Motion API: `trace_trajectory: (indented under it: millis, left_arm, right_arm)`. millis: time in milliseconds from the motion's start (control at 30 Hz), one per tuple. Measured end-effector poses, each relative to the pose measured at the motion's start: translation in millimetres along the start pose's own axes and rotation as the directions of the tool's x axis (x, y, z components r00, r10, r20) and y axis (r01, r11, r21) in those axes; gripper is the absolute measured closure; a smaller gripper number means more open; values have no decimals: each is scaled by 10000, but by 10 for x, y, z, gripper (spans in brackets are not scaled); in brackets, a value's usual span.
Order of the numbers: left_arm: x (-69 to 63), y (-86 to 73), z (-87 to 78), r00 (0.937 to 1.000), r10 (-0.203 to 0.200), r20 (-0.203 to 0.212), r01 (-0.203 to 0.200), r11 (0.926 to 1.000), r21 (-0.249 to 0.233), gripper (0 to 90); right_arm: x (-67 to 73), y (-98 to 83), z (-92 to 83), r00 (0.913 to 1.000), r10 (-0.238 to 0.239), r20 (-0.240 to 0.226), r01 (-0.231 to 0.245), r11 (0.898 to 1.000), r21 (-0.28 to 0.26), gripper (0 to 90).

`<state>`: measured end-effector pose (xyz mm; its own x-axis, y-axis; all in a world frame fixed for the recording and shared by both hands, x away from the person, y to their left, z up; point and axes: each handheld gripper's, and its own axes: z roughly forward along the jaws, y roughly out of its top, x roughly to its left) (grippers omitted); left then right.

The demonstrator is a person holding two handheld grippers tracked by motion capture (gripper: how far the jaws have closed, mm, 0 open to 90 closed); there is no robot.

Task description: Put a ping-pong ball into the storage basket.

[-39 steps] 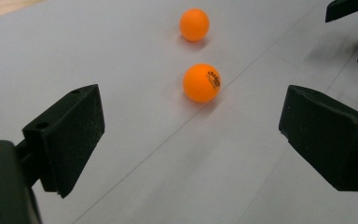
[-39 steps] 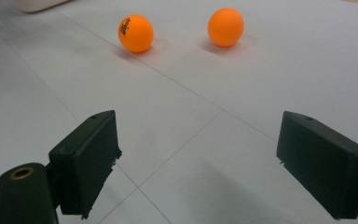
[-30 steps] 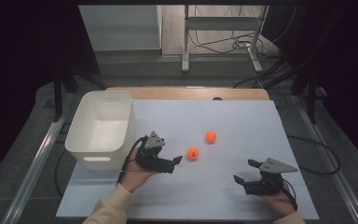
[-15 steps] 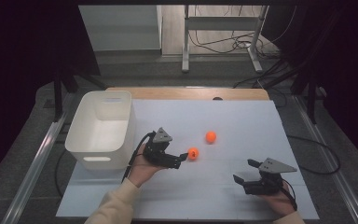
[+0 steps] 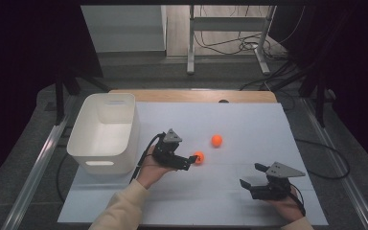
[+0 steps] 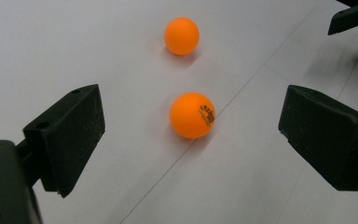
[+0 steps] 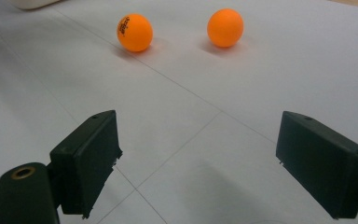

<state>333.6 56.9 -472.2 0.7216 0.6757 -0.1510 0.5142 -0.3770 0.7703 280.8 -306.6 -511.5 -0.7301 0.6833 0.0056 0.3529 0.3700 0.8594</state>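
My left tongs (image 5: 190, 159) stand open, the near orange ball (image 6: 192, 115) between the jaws, untouched. My right tongs (image 5: 250, 176) rest open on the desk (image 5: 249, 124), well apart.

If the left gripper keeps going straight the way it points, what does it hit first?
Most likely the nearer orange ball, lying between the open jaws of the left gripper. The second orange ball lies farther on, slightly off that line.

In the high view the left gripper (image 5: 189, 160) covers part of the near orange ball (image 5: 199, 156), just right of the white bin (image 5: 104, 132). The ball's black print (image 6: 207, 113) is too small to read. The right gripper view cuts the bin (image 7: 32, 3) to a sliver.
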Motion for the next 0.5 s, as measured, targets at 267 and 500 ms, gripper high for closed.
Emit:
trace_trajectory:
  millis: [267,500]
  left_arm:
    - [-5,40,63,9999,106,63,-107,9999,106,80]
    - [5,47,197,9998,99,197,-108,9989,457,81]
  right_arm:
    - [-5,1,2,9999,73,83,-73,10000,-19,138]
    - [-6,-4,1,9999,92,91,-92,10000,25,138]
